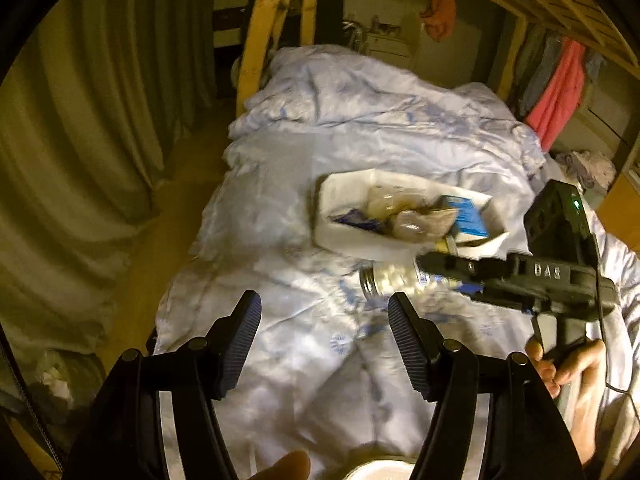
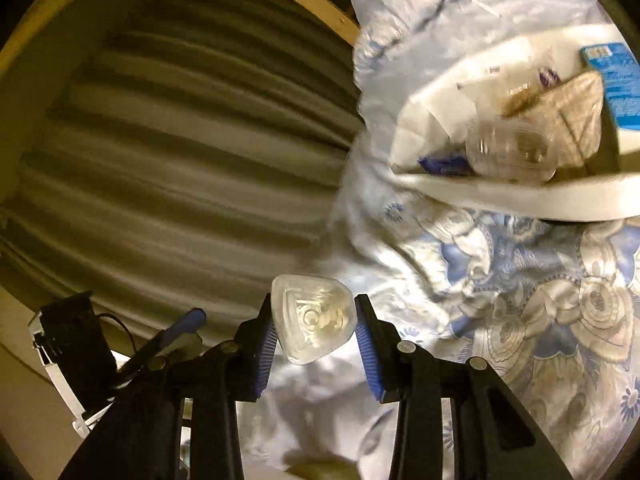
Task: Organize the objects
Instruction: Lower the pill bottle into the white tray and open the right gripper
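Aloft — bottle (image 2: 314, 326) between right tongs (image 2: 316, 334)

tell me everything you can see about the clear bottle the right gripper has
The clear bottle is see-through plastic, lying sideways in the air over the bedspread. It holds small white pieces and has a threaded open neck with no cap, a partly hidden label and a rounded-triangle base. The right gripper is clamped on its base end, pads pressing both sides. Nothing else touches it.

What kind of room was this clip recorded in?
Most likely a bedroom, perhaps a dorm with a bunk. A bed under a rumpled blue-flowered quilt fills the view, wooden bed-frame posts rise beside it, a curtain hangs alongside, and clothes hang behind.
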`<state>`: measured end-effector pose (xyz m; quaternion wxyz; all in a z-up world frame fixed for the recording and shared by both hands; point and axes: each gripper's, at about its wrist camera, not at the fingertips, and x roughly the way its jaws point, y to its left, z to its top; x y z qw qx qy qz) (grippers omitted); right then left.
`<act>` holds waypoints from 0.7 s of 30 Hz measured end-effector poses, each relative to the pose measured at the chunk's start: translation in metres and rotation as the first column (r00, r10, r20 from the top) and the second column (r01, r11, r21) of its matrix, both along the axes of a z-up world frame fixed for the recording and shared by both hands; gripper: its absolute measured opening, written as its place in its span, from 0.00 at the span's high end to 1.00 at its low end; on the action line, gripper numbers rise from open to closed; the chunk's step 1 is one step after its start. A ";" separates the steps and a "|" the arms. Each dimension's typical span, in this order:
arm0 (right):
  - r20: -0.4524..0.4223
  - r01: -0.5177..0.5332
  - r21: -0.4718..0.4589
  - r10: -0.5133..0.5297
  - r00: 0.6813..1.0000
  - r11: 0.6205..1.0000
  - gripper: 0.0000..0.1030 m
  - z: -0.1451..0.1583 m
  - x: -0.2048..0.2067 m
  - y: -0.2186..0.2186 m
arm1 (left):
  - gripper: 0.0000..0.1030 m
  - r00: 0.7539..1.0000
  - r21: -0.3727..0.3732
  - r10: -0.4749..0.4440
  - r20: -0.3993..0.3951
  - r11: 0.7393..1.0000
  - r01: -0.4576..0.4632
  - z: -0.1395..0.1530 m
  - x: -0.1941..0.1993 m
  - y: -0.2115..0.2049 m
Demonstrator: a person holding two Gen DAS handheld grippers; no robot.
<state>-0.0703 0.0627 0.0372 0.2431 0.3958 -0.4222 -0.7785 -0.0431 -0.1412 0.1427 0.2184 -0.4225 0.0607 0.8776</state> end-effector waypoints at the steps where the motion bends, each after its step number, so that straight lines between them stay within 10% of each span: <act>1: -0.019 0.016 -0.024 -0.016 1.000 1.000 0.66 0.007 0.005 0.009 | 0.37 1.000 -0.007 -0.014 -0.003 1.000 0.014 0.004 0.003 0.008; 11: -0.160 0.251 -0.170 -0.278 0.947 0.953 0.66 0.043 0.047 0.118 | 0.37 0.990 -0.029 -0.144 -0.002 0.989 0.143 0.017 0.017 0.121; 21: -0.116 0.430 -0.169 -0.452 0.885 0.887 0.66 0.028 0.064 0.202 | 0.37 0.971 0.015 -0.192 0.145 0.981 0.192 -0.029 0.004 0.225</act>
